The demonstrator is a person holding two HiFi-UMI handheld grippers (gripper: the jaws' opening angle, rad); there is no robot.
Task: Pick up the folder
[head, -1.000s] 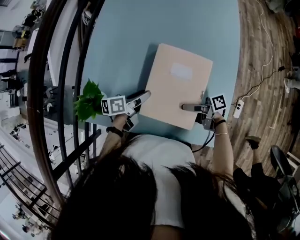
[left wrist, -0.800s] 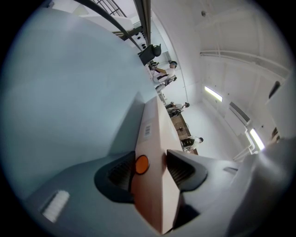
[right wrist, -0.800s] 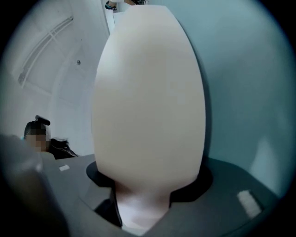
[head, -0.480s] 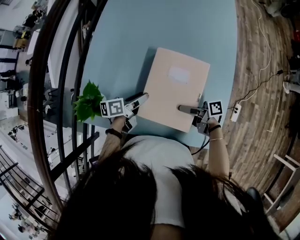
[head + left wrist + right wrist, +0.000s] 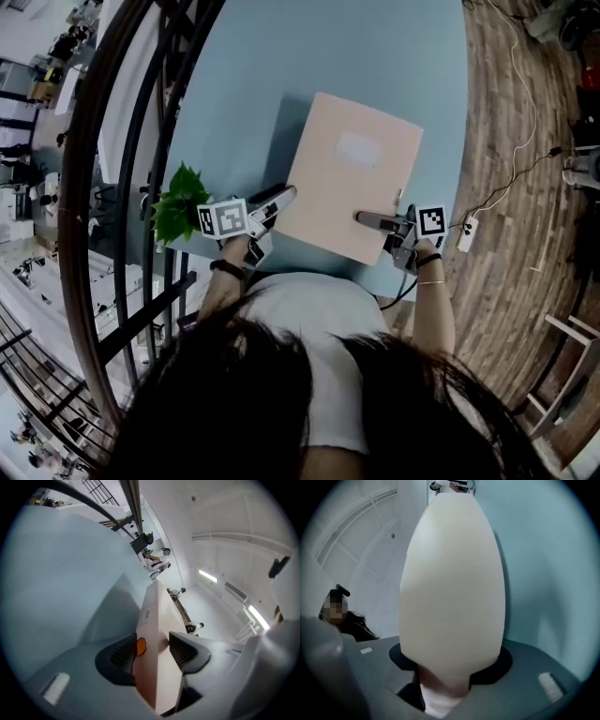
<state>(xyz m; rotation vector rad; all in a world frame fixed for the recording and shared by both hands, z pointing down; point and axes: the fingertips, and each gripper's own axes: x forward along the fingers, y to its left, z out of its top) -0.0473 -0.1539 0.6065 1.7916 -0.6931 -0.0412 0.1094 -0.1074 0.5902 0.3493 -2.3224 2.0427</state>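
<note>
Folder at near edge of table. Left tool pinches folder's left edge. Right tool jaws just closing, clamped on folder's near-right corner.

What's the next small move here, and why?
Probably raise both hands evenly: the left gripper and the right gripper, whose jaws have just been closing, each clamp a side of the folder, and its shadow suggests it sits just above the table.

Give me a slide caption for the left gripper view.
Left claw shut on the near edge of the beige folder, which runs away from the camera over the pale blue table.
</note>
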